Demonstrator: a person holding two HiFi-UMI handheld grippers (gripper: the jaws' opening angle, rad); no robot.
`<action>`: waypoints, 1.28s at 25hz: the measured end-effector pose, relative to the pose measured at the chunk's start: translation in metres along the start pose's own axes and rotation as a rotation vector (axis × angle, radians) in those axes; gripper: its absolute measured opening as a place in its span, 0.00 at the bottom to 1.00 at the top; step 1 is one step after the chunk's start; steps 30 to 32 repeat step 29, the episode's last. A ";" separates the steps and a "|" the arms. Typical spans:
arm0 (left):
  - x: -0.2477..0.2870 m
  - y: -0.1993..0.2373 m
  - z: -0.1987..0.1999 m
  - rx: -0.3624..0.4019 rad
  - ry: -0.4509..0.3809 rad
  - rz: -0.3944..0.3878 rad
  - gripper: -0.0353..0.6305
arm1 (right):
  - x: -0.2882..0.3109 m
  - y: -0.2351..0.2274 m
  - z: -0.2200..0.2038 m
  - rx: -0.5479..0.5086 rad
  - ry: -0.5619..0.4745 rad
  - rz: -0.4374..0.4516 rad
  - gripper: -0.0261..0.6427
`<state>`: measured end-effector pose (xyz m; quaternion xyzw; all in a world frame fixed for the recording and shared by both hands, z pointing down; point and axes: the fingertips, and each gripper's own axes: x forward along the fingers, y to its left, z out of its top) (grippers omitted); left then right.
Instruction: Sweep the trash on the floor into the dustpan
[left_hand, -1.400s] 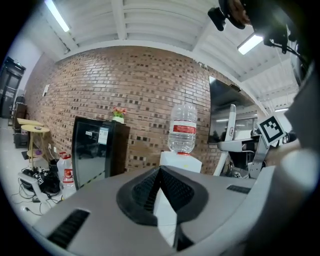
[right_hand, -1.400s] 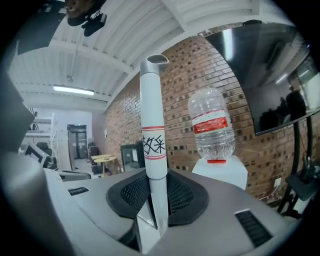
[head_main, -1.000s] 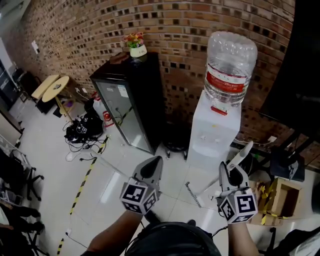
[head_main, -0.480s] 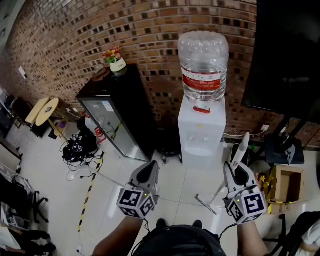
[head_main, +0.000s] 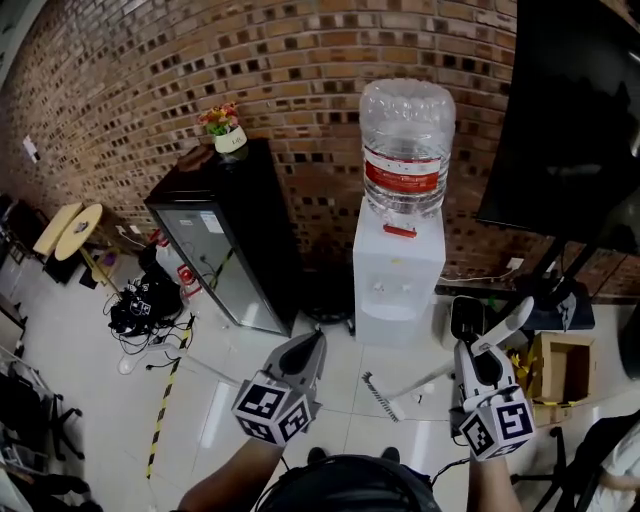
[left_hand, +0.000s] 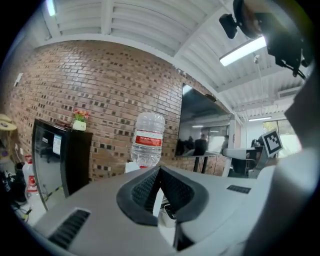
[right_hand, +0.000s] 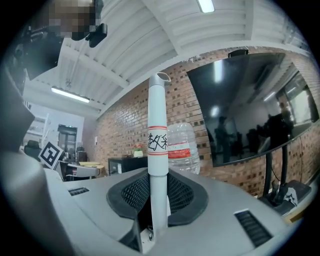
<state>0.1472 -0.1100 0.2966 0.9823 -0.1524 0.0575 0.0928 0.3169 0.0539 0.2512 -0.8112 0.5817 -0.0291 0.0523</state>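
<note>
My right gripper (head_main: 480, 352) has its fingers clamped on a white handle (right_hand: 158, 130). It stands upright between them and carries a red band and black scribbles above the grip. From the head view the handle's free end (head_main: 510, 322) pokes up and away past the fingers. My left gripper (head_main: 308, 345) hangs just left of it with its fingers pressed together and nothing between them (left_hand: 159, 172).

Below both grippers is the pale tiled floor (head_main: 240, 370). A toothed sweeping head (head_main: 378, 393) rests on it in front of the water dispenser (head_main: 398, 270). A thin white rod runs from it towards my right gripper, though I cannot tell if it is the same piece as the handle I hold. A small dark bin-like thing (head_main: 465, 318) stands against the dispenser's right side, and I cannot say whether it is the dustpan. I can make out no trash on the tiles.

A black cabinet (head_main: 225, 240) with a flower pot (head_main: 228, 125) on top stands against the brick wall, left of the dispenser. An open cardboard box (head_main: 562, 368) sits on the floor at the far right.
</note>
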 end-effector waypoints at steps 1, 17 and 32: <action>-0.002 0.000 0.004 -0.001 -0.010 -0.012 0.09 | 0.002 0.007 0.003 -0.002 -0.005 0.004 0.18; -0.013 0.024 0.022 0.024 -0.057 -0.036 0.09 | 0.007 0.048 0.007 -0.022 0.003 -0.013 0.18; 0.009 0.004 0.011 0.010 -0.053 -0.066 0.09 | -0.003 0.026 0.007 -0.059 -0.018 -0.029 0.18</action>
